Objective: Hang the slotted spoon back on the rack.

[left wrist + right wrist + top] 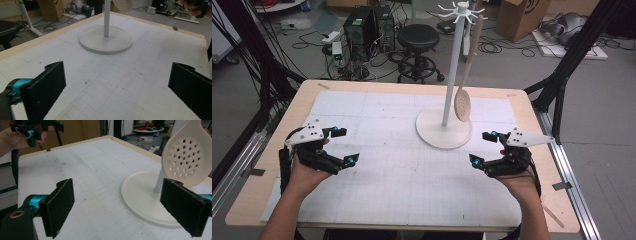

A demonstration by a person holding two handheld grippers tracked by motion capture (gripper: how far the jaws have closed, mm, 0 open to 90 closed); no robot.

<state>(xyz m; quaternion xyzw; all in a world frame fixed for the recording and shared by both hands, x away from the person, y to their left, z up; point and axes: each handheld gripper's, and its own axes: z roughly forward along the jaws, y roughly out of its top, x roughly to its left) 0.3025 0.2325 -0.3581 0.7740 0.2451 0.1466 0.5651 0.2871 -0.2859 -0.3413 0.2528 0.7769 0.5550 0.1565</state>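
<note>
A white stand with a round base and a tall pole rises on the far middle of the mat. From a hook at its top hangs a beige slotted spoon, bowl down, just above the base. The spoon's perforated bowl looms large in the right gripper view. My left gripper is held open at the mat's left side, nothing between its jaws. At the right, my right gripper is open too, beside the stand's base. The stand's base lies ahead of the left jaws.
A white gridded mat covers the wooden table. Beyond the table stand a black stool, computer towers, cardboard boxes and loose cables. Black frame legs flank the table.
</note>
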